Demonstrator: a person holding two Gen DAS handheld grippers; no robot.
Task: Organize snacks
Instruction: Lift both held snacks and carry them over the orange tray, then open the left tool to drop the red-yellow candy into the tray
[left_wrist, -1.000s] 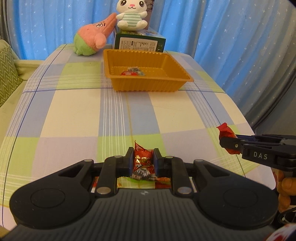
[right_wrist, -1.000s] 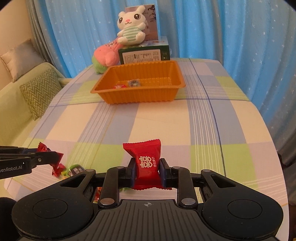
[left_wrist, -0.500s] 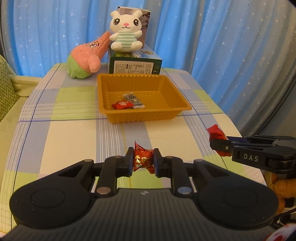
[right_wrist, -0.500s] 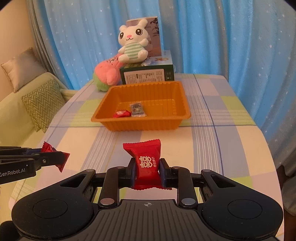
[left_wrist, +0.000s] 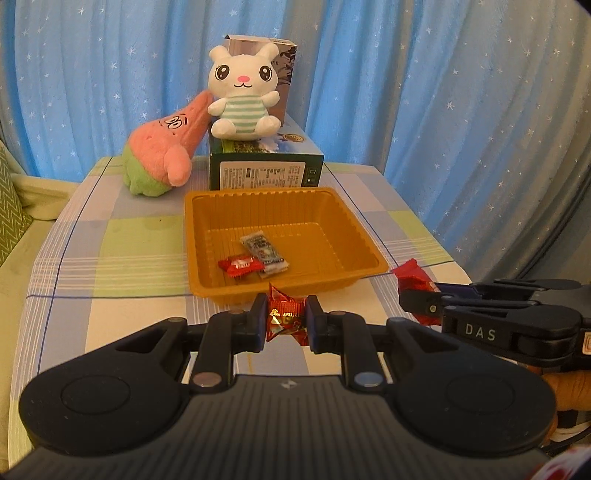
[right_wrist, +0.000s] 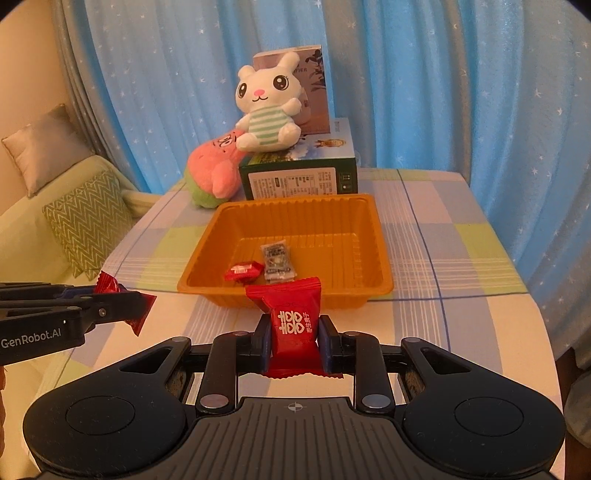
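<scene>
Two grippers hover near the orange tray (left_wrist: 369, 254): the left gripper (left_wrist: 286, 320) pinches a crinkled red foil candy (left_wrist: 285, 318), the right gripper (right_wrist: 293, 341) clamps a red packet (right_wrist: 293, 321). Inside the tray lie a small red candy (right_wrist: 243, 271) and a grey sachet (right_wrist: 277, 260).

A crinkled red-and-gold foil candy (left_wrist: 284, 317) sits pinched between the left gripper (left_wrist: 285, 322) fingers, just short of the orange tray's (left_wrist: 354, 221) near rim. A smooth red snack packet (right_wrist: 293, 325) with white characters stands upright between the right gripper (right_wrist: 294, 341) fingers. Ahead of both tools, the tray holds a small red candy (right_wrist: 243, 270) touching, or perhaps only beside, a grey-printed sachet (right_wrist: 277, 260).
</scene>
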